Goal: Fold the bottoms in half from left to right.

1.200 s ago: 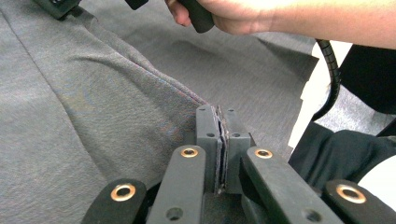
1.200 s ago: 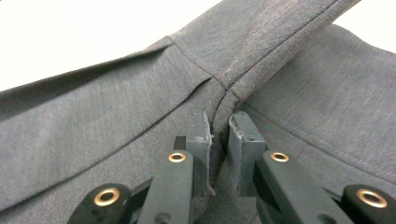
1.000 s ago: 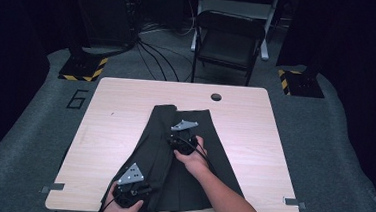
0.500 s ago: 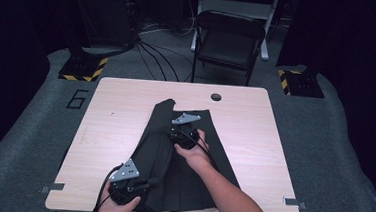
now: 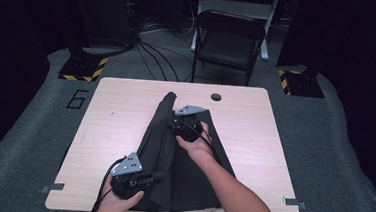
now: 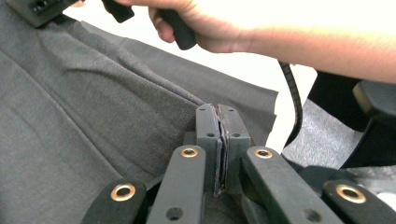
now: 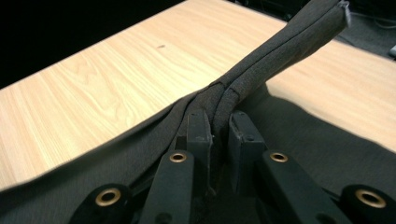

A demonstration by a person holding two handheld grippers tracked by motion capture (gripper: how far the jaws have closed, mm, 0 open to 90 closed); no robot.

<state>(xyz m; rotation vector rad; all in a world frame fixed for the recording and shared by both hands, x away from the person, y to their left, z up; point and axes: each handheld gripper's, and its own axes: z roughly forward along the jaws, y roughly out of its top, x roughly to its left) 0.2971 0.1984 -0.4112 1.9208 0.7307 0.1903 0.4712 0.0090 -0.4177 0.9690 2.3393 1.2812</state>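
Item: dark grey garment (image 5: 181, 170), lying lengthwise on the table (image 5: 125, 111), one long edge being gathered and raised by both grippers.

Left gripper (image 5: 158, 176): jaws [no gap showing] are pressing flat together on a thin fold of the cloth, which is spreading away ahead of and beside them.

Right gripper (image 5: 174, 125): jaws are clamping a thick rolled band of the garment; the band is running on past the jaw tips, slanting upward.

Risks, as judged: the left grip is biting only a thin edge, so the weight of the cloth hanging below the jaws could be pulling it free. The right roll, being bulky, could be slipping out between the pads. Uneven raising could be dragging the rest askew across the table.

Views compared: the high view is giving the whole garment and both hands. The right gripper view is showing the roll's doubled layers (image 7: 243, 88). The left gripper view is showing the tight seam of its pads (image 6: 218, 140) and the other hand (image 6: 205, 23) beyond.
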